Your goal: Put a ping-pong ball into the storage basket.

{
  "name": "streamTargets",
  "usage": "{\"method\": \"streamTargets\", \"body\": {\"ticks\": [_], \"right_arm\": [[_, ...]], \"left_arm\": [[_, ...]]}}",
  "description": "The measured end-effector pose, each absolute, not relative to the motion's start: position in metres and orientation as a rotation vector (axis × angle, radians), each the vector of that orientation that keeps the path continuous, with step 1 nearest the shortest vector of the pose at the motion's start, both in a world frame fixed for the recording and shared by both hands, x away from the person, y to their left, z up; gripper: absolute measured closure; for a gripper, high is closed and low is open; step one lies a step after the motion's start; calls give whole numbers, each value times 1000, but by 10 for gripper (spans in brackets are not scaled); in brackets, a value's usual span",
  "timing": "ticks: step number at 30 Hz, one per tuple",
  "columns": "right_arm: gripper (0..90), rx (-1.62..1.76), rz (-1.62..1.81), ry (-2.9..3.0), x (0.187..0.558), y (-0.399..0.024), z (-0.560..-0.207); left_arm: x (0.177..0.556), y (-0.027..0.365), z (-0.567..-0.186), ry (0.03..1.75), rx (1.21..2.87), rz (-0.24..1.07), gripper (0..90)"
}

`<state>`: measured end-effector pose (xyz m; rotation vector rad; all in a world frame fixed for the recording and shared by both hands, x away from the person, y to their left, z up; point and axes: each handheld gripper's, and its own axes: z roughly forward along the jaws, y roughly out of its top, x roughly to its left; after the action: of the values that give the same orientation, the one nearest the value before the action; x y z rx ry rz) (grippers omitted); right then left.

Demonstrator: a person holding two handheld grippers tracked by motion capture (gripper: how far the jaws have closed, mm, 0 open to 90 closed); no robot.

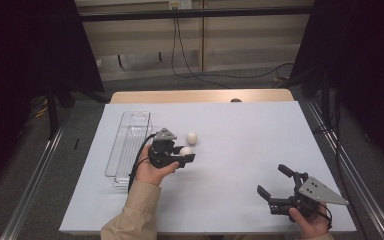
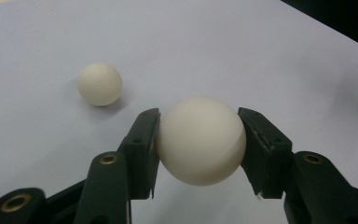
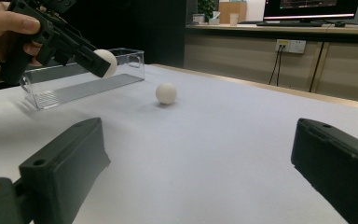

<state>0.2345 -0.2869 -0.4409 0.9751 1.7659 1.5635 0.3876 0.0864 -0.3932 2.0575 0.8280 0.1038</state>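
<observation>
The left gripper (image 2: 199,140) holds a white ball (image 2: 200,141) between its two black jaws, lifted a little over the left half of the tabletop (image 1: 240,165), just beside the clear tray (image 1: 128,145). The ball is round and smooth, so it could pop out and roll toward an edge, or bump the other ball (image 1: 192,138) lying near it. The right gripper (image 1: 274,181) waits wide apart and holding nothing, near the front right corner.

At a white-covered table (image 1: 240,150), the left gripper (image 1: 186,152) clamps a white ball (image 1: 185,150) just beside a clear plastic tray (image 1: 130,145) near the left edge. A second ball (image 1: 192,138) lies close behind it. The right gripper (image 1: 275,181), jaws spread, rests near the front right corner.
</observation>
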Motion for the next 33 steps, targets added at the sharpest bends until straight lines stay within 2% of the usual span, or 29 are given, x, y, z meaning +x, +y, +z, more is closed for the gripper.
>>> {"method": "streamTargets", "body": {"ticks": [33], "right_arm": [[23,979,1563,1764,235,-287,-441]], "left_arm": [[390,101,-389,869,2039,134,508]]}}
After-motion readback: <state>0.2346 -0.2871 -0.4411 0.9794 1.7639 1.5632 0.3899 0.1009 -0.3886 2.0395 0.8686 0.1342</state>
